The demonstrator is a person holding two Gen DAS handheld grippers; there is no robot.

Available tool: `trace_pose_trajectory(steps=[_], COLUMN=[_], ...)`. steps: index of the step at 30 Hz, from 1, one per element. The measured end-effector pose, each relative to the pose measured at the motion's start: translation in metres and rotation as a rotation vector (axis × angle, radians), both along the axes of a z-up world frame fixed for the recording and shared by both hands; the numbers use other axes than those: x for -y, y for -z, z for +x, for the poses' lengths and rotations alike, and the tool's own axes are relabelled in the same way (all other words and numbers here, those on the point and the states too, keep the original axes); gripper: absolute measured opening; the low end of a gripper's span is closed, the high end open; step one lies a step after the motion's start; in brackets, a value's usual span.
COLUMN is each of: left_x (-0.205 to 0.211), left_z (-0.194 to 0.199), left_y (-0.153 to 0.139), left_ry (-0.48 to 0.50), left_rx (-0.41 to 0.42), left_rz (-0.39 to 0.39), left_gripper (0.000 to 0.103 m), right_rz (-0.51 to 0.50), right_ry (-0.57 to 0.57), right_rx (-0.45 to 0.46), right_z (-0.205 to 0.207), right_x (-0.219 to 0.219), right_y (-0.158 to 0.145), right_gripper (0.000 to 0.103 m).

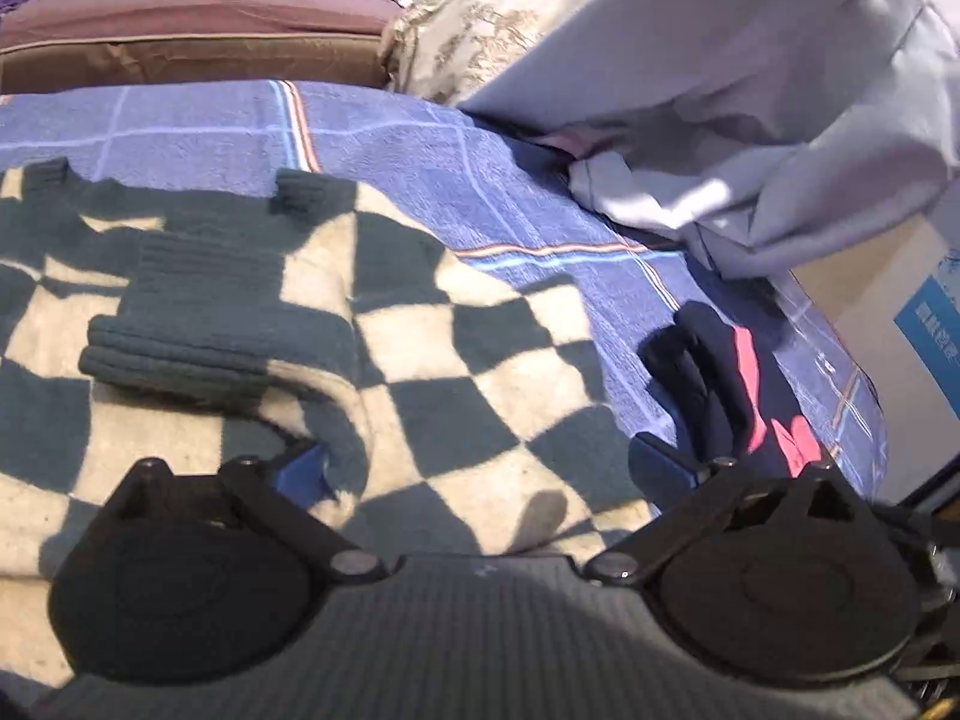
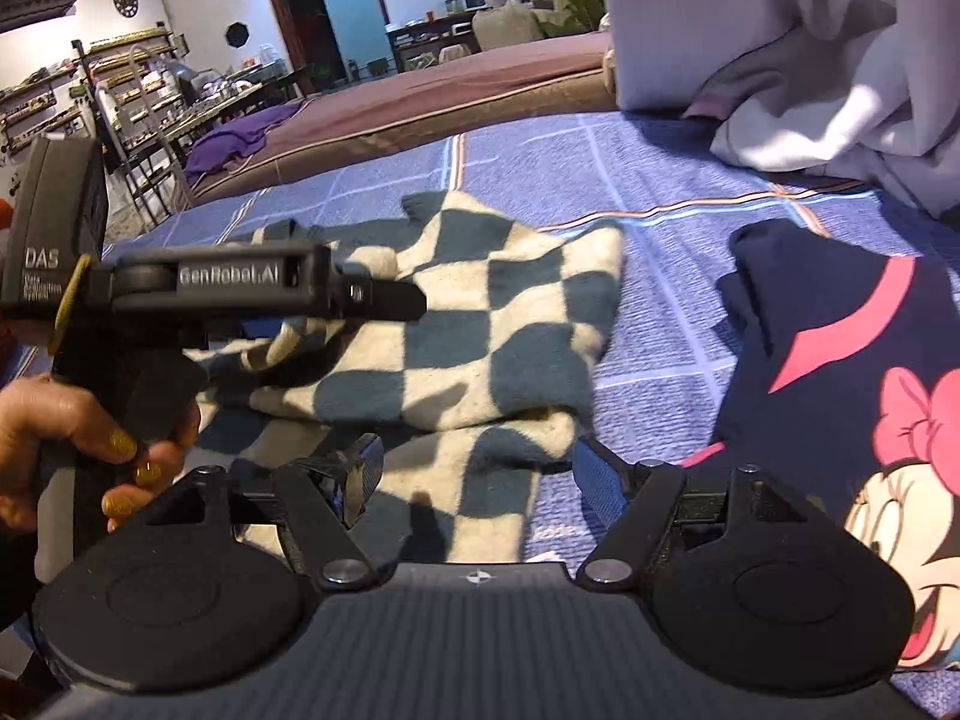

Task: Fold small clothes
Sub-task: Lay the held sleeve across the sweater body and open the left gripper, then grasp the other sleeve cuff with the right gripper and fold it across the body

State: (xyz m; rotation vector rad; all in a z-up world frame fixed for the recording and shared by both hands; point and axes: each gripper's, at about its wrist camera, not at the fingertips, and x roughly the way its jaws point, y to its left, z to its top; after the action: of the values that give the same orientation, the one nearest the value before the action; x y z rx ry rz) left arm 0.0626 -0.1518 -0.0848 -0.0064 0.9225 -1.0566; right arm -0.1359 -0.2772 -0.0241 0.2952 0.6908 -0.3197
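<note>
A checkered cream-and-dark-green knit sweater (image 1: 420, 348) lies partly folded on the blue plaid blanket (image 1: 384, 126), a ribbed sleeve cuff (image 1: 180, 348) folded over its middle. It also shows in the right wrist view (image 2: 480, 324). My left gripper (image 1: 480, 468) is open, low over the sweater's near edge, holding nothing. It appears from the side in the right wrist view (image 2: 390, 300), above the sweater's left part. My right gripper (image 2: 480, 474) is open over the sweater's near hem, empty. A navy garment with a pink cartoon mouse print (image 2: 852, 372) lies to the right.
A grey-white sheet (image 1: 750, 90) hangs and bunches at the far right. A cardboard box (image 1: 888, 324) stands beside the bed's right edge. A maroon mattress (image 2: 456, 84) lies beyond the blanket. Shelves and furniture stand in the room behind.
</note>
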Motion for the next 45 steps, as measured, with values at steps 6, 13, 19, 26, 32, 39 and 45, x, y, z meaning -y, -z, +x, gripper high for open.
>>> trace_pose_trajectory(steps=[6, 13, 19, 26, 32, 39, 45], left_x=[0.008, -0.031, -0.108, -0.145, -0.134, -0.124, -0.127], left_z=[-0.026, -0.043, -0.042, -0.013, -0.012, -0.021, -0.02], left_y=[-0.001, -0.007, -0.009, 0.001, 0.005, 0.007, 0.006], left_ry=[0.148, 0.186, 0.014, -0.161, -0.163, -0.144, -0.148], left_rx=[0.203, 0.179, 0.151, 0.126, 0.128, 0.131, 0.125], left_rz=[0.193, 0.231, 0.306, 0.398, 0.39, 0.399, 0.399], left_gripper=[0.103, 0.103, 0.103, 0.103, 0.103, 0.103, 0.103], right_rz=[-0.196, -0.25, -0.372, -0.318, -0.232, -0.065, -0.108], right_ry=[0.131, -0.397, -0.623, -0.444, -0.247, -0.079, -0.079], right_rx=[0.075, 0.047, -0.146, -0.108, 0.0, -0.1, -0.073], right_z=[-0.002, 0.111, 0.192, 0.182, 0.127, 0.087, 0.071], right_x=[0.025, -0.033, -0.099, -0.078, -0.031, 0.008, -0.005], right_y=[-0.038, -0.037, 0.024, 0.039, 0.01, 0.046, 0.041], right_gripper=[0.103, 0.103, 0.09, 0.016, 0.016, 0.029, 0.044])
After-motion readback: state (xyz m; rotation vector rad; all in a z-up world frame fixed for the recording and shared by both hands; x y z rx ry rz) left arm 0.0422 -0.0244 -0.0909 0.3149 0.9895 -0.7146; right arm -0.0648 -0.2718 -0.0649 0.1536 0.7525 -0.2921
